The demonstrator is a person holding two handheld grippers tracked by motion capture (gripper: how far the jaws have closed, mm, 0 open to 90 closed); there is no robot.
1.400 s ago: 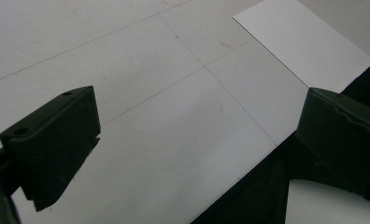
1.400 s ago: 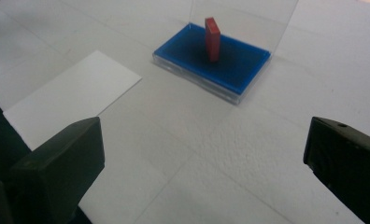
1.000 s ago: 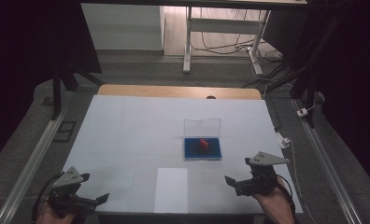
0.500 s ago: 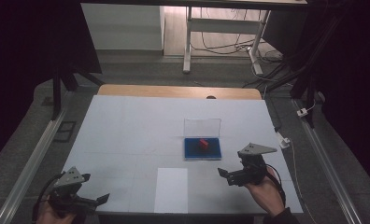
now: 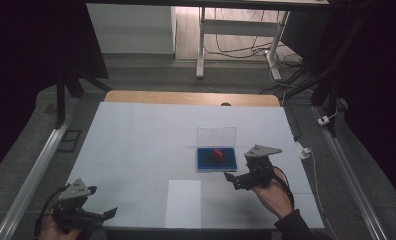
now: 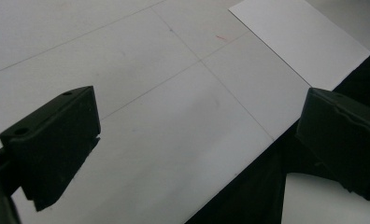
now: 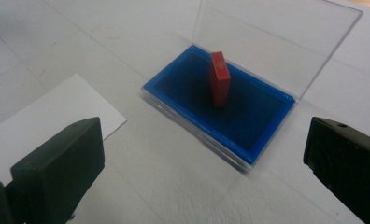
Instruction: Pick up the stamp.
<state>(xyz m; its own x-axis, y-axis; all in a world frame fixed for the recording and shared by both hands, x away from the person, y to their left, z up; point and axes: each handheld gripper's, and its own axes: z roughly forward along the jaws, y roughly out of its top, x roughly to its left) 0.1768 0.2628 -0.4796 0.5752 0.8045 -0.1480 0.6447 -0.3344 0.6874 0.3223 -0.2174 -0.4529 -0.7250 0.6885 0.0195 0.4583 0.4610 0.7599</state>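
Right tongs [image 5: 234, 179] have their jaws spread wide with nothing between them, hovering just short of the shallow blue tray with the clear hinged plastic lid [image 7: 272, 135]; the small red upright block [image 7: 219, 78] stands on end inside that tray, ahead of the jaws and roughly centred between them in the right gripper view. Left tongs [image 5: 100, 215] are also wide open and empty, parked at the near left table edge, well apart from the tray. My worry: the block is tall and narrow on its end, so if I come in off-centre one jaw touches first and tips it flat in the tray. The lid stands open just behind the block, so overshooting forward would knock the lid or shove the whole light case across the table. Closing too low could catch the tray wall instead of the block. A plain white sheet of paper [image 5: 183, 202] lies to the left of the right tongs, could slide if dragged. Surface is a smooth white tabletop [image 5: 146, 140] with faint pencil grid lines, low friction I'd guess. Room is dark, grey floor, metal frame legs and loose cables [image 5: 236, 47] beyond the far edge
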